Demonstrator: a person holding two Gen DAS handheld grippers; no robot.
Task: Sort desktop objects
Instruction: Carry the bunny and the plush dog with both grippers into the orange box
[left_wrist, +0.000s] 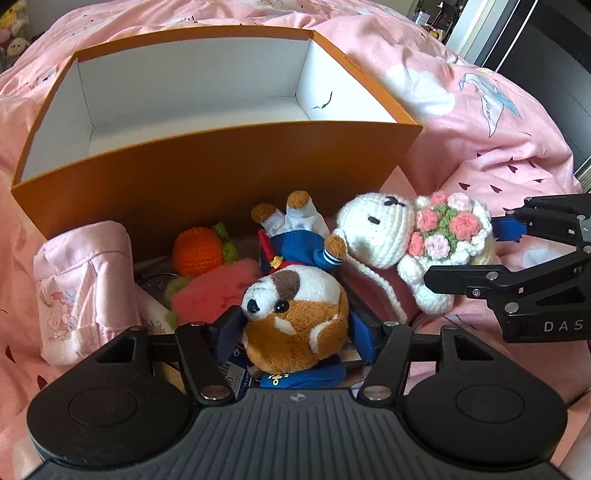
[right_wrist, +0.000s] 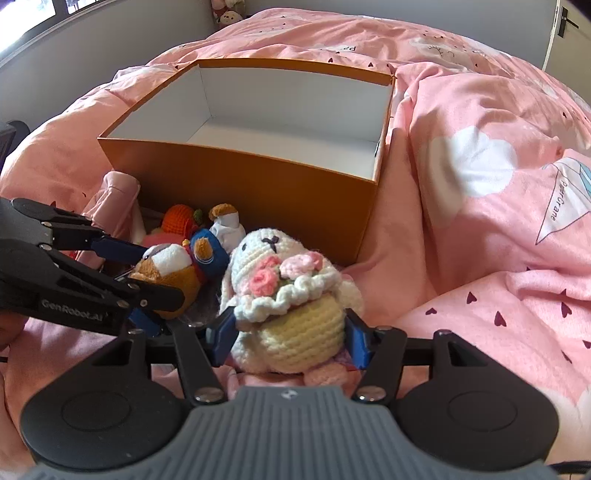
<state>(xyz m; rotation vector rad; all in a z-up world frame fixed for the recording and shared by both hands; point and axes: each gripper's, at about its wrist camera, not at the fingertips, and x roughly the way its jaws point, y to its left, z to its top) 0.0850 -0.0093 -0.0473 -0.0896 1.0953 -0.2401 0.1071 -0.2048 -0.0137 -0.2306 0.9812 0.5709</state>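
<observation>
My left gripper (left_wrist: 293, 332) is shut on the head of a brown and white plush dog (left_wrist: 295, 314) in a blue sailor suit, lying upside down. My right gripper (right_wrist: 290, 334) is shut on the yellow body of a white crochet bunny (right_wrist: 291, 291) that holds a pink flower bouquet. The bunny also shows in the left wrist view (left_wrist: 384, 236), and the dog in the right wrist view (right_wrist: 173, 269). Both toys lie just in front of an orange box (left_wrist: 221, 173) with a white empty inside, also in the right wrist view (right_wrist: 258, 181).
An orange crochet fruit (left_wrist: 199, 249) and a pink fuzzy toy (left_wrist: 214, 295) lie left of the dog. A folded pink cloth (left_wrist: 85, 288) lies at the far left. All rest on a rumpled pink duvet (right_wrist: 480, 221).
</observation>
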